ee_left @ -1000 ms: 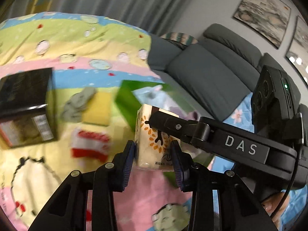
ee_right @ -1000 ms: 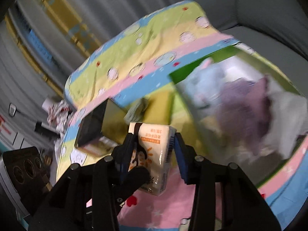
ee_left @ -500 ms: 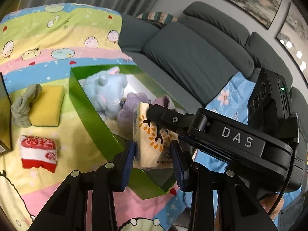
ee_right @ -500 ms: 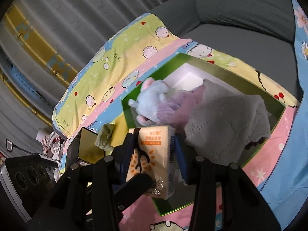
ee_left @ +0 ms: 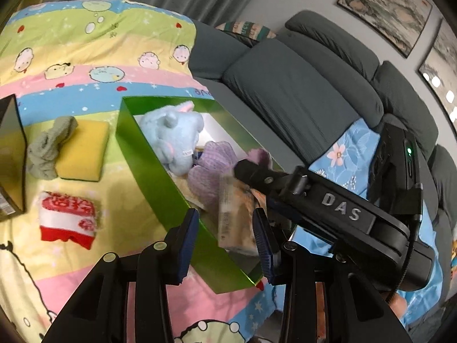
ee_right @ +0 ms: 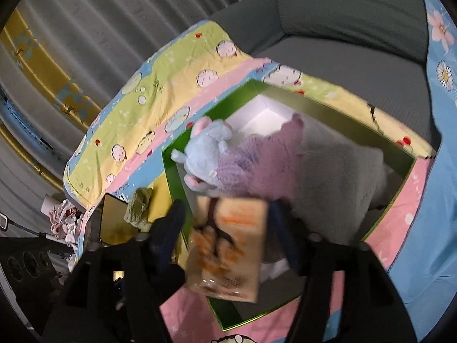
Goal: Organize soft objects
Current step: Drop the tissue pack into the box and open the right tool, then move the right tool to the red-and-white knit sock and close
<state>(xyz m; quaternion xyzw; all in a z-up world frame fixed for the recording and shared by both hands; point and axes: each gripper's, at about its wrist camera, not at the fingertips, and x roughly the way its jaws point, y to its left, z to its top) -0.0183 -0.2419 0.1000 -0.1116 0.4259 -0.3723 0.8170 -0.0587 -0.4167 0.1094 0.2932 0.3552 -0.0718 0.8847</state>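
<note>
A tissue pack (ee_left: 234, 217) with an orange tree print shows blurred over the near corner of the green box (ee_left: 154, 177). My left gripper (ee_left: 225, 243) stands partly open above that corner, and the pack lies beyond its pads without touching them. One right finger (ee_left: 257, 174) crosses over the pack. In the right wrist view my right gripper (ee_right: 225, 228) is opening; the tissue pack (ee_right: 228, 245) sits loose between its jaws with gaps at both pads. The green box (ee_right: 342, 108) holds a blue plush (ee_right: 205, 148), a purple knit (ee_right: 265, 160) and a pale grey knit (ee_right: 337, 183).
Left of the box on the cartoon blanket lie a yellow sponge (ee_left: 82, 151), a grey-green cloth (ee_left: 48, 148) and a red and white cloth (ee_left: 67, 214). A dark box (ee_left: 11, 154) stands at the far left. A grey sofa (ee_left: 285, 94) runs behind.
Both grippers carried the pack to the right over the green box. The right jaws have widened, and the pack has come loose and sunk toward the box's near corner.
</note>
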